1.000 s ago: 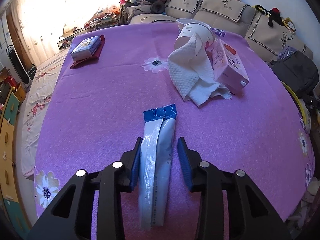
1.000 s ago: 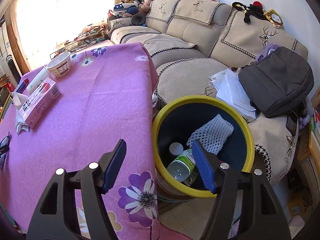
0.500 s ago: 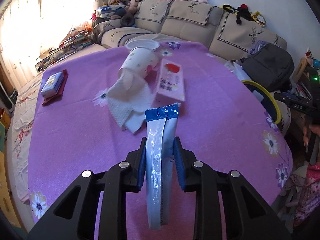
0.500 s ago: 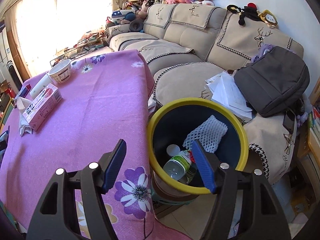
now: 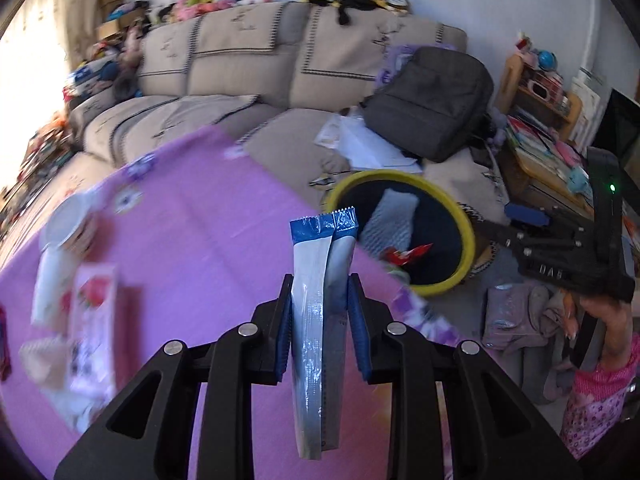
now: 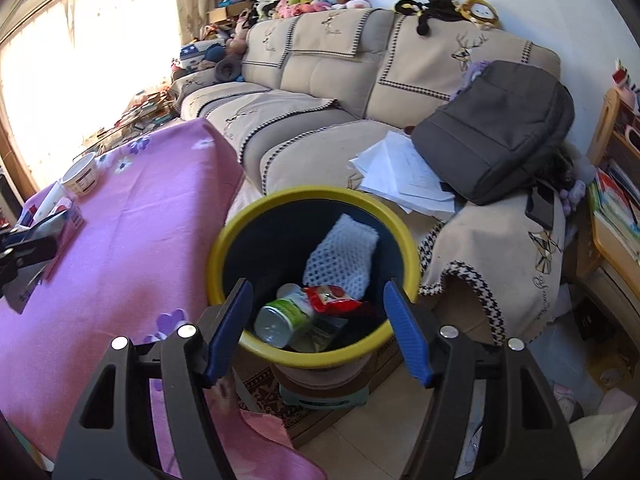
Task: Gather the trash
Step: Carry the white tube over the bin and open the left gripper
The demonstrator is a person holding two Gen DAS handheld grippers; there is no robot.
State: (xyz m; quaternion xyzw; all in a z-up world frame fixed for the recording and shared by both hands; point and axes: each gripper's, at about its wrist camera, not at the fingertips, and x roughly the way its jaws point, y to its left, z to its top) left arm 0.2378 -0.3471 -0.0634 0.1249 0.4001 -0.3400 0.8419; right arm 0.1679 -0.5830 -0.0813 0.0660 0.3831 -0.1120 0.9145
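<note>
My left gripper [image 5: 320,312] is shut on a long white and blue wrapper [image 5: 316,320], which stands up between the pads above the purple table [image 5: 192,232]. Beyond its tip sits the yellow-rimmed bin [image 5: 464,224], off the table's right corner. My right gripper [image 6: 318,324] hangs open and empty over that bin [image 6: 312,196]. Inside the bin lie a white foam net [image 6: 340,256], a green bottle [image 6: 284,316] and a red wrapper [image 6: 332,296]. The left gripper also shows at the far left of the right wrist view, though its jaws are cut off there.
A pink carton [image 5: 96,320], a paper cup [image 5: 72,224] and crumpled tissue [image 5: 44,360] lie on the table's left, with a bowl [image 6: 80,176] further back. A beige sofa [image 6: 320,92] carries a grey backpack [image 6: 496,128] and papers [image 6: 400,172]. A person's hand [image 5: 608,320] holds the right gripper.
My left gripper closed on the wrapper, lifted it off the table and swung right toward the bin. The right gripper shifted to sit more squarely over the bin, still open.
</note>
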